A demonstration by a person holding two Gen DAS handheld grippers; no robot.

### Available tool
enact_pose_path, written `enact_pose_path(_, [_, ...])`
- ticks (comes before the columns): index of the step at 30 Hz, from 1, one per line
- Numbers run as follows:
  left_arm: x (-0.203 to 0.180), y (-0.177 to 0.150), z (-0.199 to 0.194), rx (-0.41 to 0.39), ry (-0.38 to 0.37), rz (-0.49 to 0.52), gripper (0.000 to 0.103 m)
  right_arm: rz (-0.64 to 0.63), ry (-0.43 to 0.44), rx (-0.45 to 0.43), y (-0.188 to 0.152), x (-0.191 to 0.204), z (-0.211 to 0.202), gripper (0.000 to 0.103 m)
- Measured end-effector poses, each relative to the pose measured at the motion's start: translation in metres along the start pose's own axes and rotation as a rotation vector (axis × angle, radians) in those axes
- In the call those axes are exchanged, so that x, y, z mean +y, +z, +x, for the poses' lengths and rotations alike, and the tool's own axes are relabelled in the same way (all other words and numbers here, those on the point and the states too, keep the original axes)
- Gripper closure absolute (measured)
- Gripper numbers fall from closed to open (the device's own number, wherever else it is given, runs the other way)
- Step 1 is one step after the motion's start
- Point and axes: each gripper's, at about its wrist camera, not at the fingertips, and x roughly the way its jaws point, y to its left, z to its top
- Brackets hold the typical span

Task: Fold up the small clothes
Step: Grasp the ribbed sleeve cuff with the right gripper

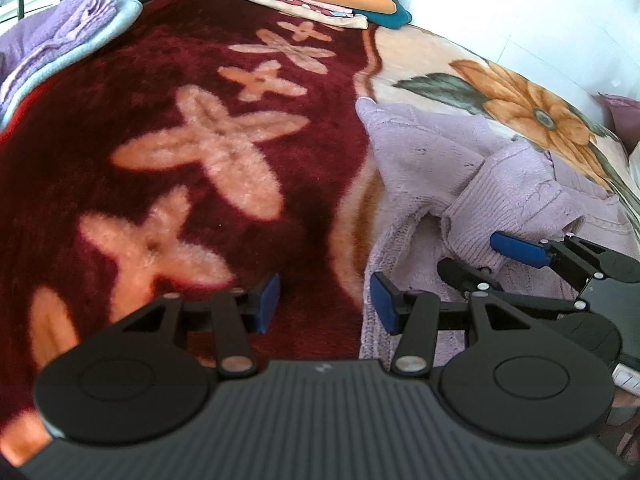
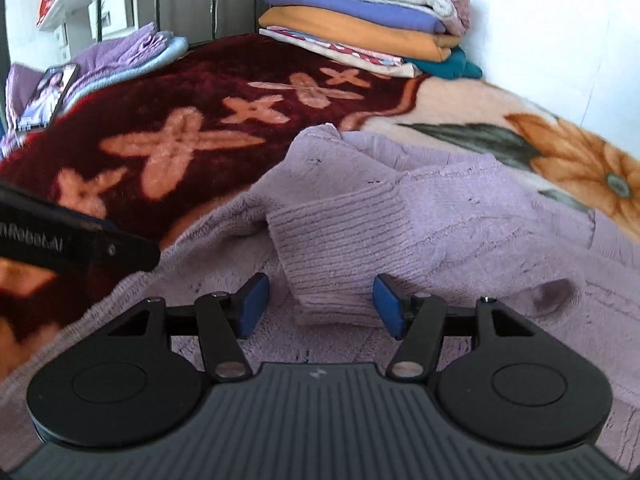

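Lilac knitted sweater [image 2: 400,208] lies rumpled near the blanket's [image 2: 200,92] right edge; our right gripper [image 2: 316,304], jaws parted and empty, should close squarely on the ribbed cuff [image 2: 332,240]; left gripper [image 1: 324,304] open, empty

sweater [image 2: 460,216]: lilac ribbed knit, fuzzy | blanket [image 1: 160,140]: plush fleece | claw [image 2: 320,304]: matt black plastic

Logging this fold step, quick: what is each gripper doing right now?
Left gripper: open, holding nothing, over the dark red flowered plush blanket.
Right gripper: open, the ribbed cuff of the lilac knitted sweater between its fingers, not gripped.
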Motion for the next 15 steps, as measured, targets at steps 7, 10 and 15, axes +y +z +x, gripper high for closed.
enact_pose_path(7, [-0.0009,-0.001,-0.0011,-0.001,0.003,-0.001,0.05,0.02,-0.063,-0.024,-0.0027,0.0016,0.0001,0.057])
enact_pose_path(10, [-0.0022,-0.0018,-0.0017,-0.002,0.004,0.002,0.05,0.015,-0.085,-0.03,-0.0027,0.0013,-0.0011,0.071])
enact_pose_path(15, [-0.004,-0.0021,-0.0024,-0.004,0.008,0.012,0.05,0.047,-0.061,-0.046,-0.0013,-0.0027,-0.0087,0.086])
